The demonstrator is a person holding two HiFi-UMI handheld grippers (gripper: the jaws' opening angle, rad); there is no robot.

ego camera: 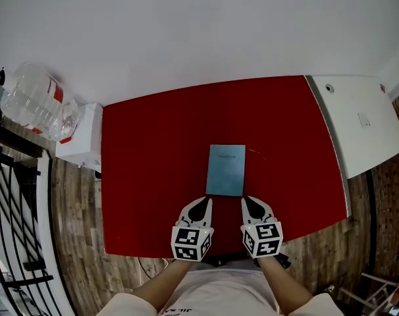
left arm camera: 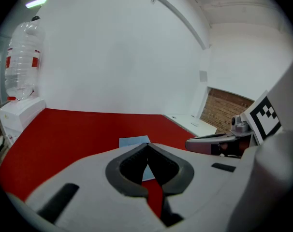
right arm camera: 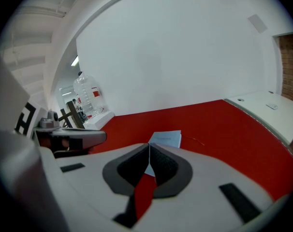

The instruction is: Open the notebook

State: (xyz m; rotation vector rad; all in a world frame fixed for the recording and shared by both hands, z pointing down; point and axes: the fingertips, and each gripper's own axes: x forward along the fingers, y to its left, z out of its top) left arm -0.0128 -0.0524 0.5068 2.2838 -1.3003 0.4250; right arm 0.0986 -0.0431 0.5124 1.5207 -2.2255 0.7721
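left claw (left arm camera: pixel 147 145): tips were pinched together at the front, nothing caught between them, so shut and empty. It sat low over the near edge of the worktop, pointing at the book.
right claw (right arm camera: pixel 149 145): same deal, jaws closed right up with only red surface showing through the gap behind the tips. Empty too, parked beside the left one.
notebook (ego camera: pixel 226 170): closed, lying flat, pale blue-grey cover up, just ahead of both claws and roughly centred between them, near the front of the worktop.
worktop (ego camera: pixel 153 150): red and otherwise bare around the book, apart from a thin strand-like thing by its far right corner that I couldn't identify.
further out: a white cabinet (ego camera: pixel 357 117) butted against the right end, and a white box (ego camera: pixel 81 137) with a big clear water bottle (ego camera: pixel 33 101) off the left end.
handling, my guess: looked thin and light with a bendy cover, so it'd probably skate across the worktop if nudged rather than open.
where to grab: I'd pin one side with one claw and work the other under the cover's free long edge near a corner. Couldn't tell which side the spine was on, though.
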